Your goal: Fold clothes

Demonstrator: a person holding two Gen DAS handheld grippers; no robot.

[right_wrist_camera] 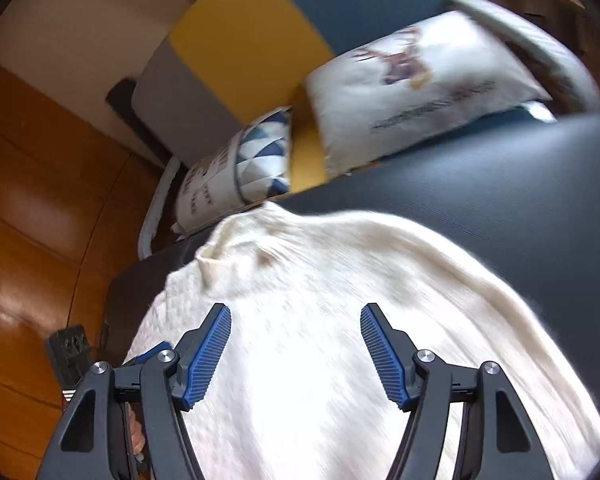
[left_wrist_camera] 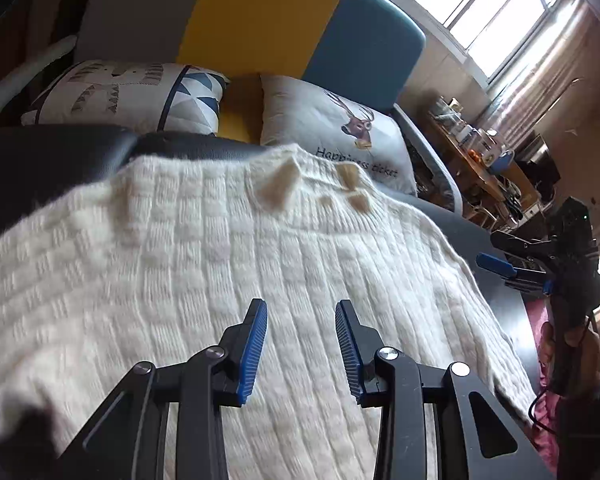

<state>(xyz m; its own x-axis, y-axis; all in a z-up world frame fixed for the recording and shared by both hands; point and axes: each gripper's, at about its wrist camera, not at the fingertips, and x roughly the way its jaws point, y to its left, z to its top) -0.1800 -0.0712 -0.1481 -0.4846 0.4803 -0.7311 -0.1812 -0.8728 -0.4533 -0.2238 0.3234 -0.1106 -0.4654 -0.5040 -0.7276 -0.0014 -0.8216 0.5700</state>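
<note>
A cream cable-knit sweater [left_wrist_camera: 228, 264] lay spread on the smooth dark tabletop [right_wrist_camera: 500, 184]. Above its ribbed wool, the left gripper [left_wrist_camera: 301, 312] and right gripper [right_wrist_camera: 296, 316] hung wide, both empty.

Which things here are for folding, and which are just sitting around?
For the folding:
- white knitted sweater, spread on the dark table
- left gripper, fingers open above the sweater
- right gripper, fingers open too

Just sitting around:
- deer pillow
- triangle-pattern pillow
- sofa
- cluttered desk by the window
</note>
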